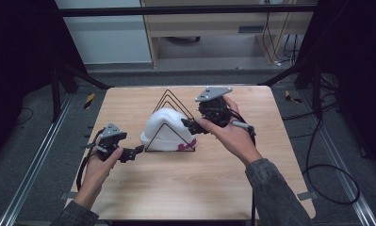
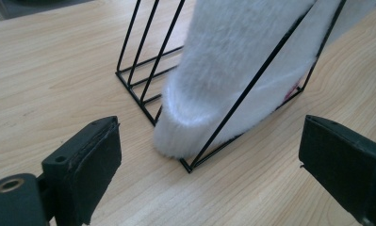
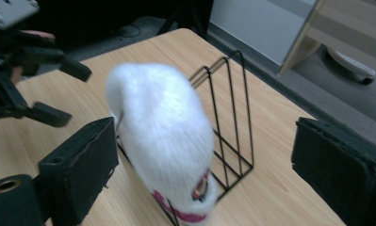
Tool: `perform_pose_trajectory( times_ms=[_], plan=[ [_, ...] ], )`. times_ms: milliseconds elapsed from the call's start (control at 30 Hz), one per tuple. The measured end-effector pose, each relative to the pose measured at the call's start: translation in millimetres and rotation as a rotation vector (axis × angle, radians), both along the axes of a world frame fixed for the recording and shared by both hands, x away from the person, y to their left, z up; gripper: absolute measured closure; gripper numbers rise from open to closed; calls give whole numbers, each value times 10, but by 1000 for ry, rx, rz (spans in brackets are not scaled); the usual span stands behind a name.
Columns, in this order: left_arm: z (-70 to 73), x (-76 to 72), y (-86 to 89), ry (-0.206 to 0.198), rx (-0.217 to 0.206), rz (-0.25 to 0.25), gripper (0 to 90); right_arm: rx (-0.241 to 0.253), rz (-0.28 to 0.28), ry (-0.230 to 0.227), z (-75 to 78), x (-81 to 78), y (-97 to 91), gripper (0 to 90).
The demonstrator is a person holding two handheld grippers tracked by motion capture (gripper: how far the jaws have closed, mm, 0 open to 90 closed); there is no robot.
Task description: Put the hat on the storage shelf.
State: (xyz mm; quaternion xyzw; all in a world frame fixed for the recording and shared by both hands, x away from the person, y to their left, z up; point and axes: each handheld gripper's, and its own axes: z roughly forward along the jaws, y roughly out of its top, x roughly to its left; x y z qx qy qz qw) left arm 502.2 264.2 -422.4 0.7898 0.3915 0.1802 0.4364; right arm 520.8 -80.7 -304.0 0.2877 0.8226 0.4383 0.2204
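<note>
A white fluffy hat (image 1: 164, 127) with a pink-trimmed edge is slotted into a black wire rack (image 1: 169, 96) at the middle of the wooden table (image 1: 185, 188). My left gripper (image 1: 137, 151) hovers just left of the rack's near corner, open, and the hat (image 2: 232, 61) and rack (image 2: 143, 56) lie ahead between its spread jaws (image 2: 214, 141). My right gripper (image 1: 188, 125) is at the hat's upper right side, open. Its view (image 3: 204, 148) has the hat (image 3: 162, 122) between the wide jaws, untouched, with the rack (image 3: 232, 108) behind.
The left gripper (image 3: 58, 92) appears far off at the left of the right gripper view. Behind the table stand a pale cabinet (image 1: 214, 23) and dark frame legs (image 1: 63, 80). Cables (image 1: 327, 169) lie on the floor to the right.
</note>
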Motion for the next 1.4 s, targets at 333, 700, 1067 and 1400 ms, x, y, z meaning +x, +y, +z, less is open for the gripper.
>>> perform_pose_trajectory(
  times_ms=[333,700,1067,1400],
  plan=[
    [-107,16,48,-6,54,15,49,17,-83,-2,-184,-160,-502,112],
    [-252,32,66,8,74,29,49,31,-164,13,-459,-318,-939,111],
    [-462,97,150,69,113,46,48,26,-221,56,-861,-409,-1144,115],
    [-592,155,217,115,116,65,47,33,-270,138,-1368,-496,-1202,116]
  ],
)
